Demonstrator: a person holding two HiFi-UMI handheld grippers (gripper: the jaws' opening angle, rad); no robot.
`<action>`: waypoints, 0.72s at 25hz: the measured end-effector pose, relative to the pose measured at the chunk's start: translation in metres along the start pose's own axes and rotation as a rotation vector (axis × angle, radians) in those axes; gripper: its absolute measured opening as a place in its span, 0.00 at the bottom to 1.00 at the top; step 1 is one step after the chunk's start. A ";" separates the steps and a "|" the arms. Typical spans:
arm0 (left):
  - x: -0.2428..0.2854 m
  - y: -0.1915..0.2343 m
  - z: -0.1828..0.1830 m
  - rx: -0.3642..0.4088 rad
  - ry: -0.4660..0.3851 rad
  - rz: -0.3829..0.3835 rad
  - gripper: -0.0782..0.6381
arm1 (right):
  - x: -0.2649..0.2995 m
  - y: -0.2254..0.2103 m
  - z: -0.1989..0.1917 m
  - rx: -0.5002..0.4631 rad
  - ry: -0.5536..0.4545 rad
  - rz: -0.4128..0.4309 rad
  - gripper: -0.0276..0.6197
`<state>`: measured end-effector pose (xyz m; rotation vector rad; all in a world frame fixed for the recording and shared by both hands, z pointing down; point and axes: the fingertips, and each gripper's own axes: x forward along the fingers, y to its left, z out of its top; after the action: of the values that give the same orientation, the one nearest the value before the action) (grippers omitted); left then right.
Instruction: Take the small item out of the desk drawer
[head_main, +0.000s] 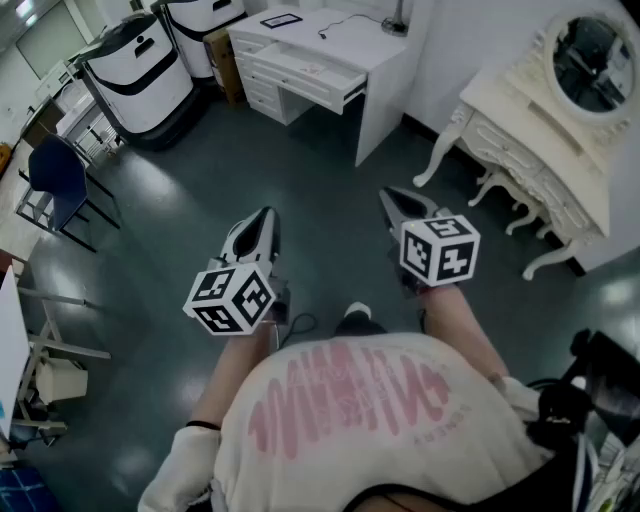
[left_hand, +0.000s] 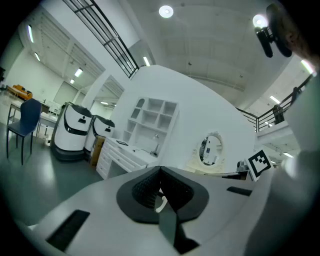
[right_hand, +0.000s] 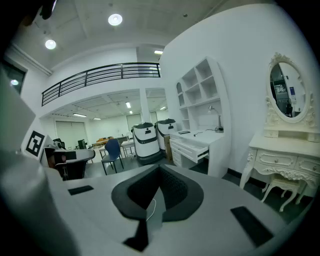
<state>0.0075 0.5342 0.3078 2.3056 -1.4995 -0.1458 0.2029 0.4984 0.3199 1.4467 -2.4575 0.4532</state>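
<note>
A white desk (head_main: 355, 45) stands at the far side of the room, its top drawer (head_main: 305, 72) pulled open. A small pinkish item (head_main: 313, 70) seems to lie inside; I cannot make out what it is. Both grippers hover over the dark floor, well short of the desk, and point toward it. The left gripper (head_main: 265, 215) is shut with nothing between its jaws, as the left gripper view (left_hand: 160, 170) also shows. The right gripper (head_main: 392, 197) is shut and empty too, and in the right gripper view (right_hand: 159, 169) the open drawer (right_hand: 198, 150) lies ahead.
A cream vanity table (head_main: 545, 150) with an oval mirror (head_main: 592, 62) stands to the right. Two white mobile robots (head_main: 140, 70) are parked left of the desk. A blue chair (head_main: 58, 180) and tables line the left side. Dark floor (head_main: 320, 190) lies between me and the desk.
</note>
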 end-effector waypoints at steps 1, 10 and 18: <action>0.000 0.000 0.000 0.000 0.001 -0.001 0.15 | 0.000 0.000 0.001 0.001 -0.002 -0.002 0.06; 0.015 0.013 0.001 -0.008 0.016 -0.013 0.15 | 0.023 -0.008 0.004 0.040 0.010 0.013 0.07; 0.061 0.058 -0.004 0.008 0.072 0.040 0.15 | 0.089 -0.034 0.006 0.011 0.053 0.019 0.07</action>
<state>-0.0148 0.4596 0.3403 2.2604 -1.5114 -0.0452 0.1902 0.4099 0.3521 1.3990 -2.4325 0.5036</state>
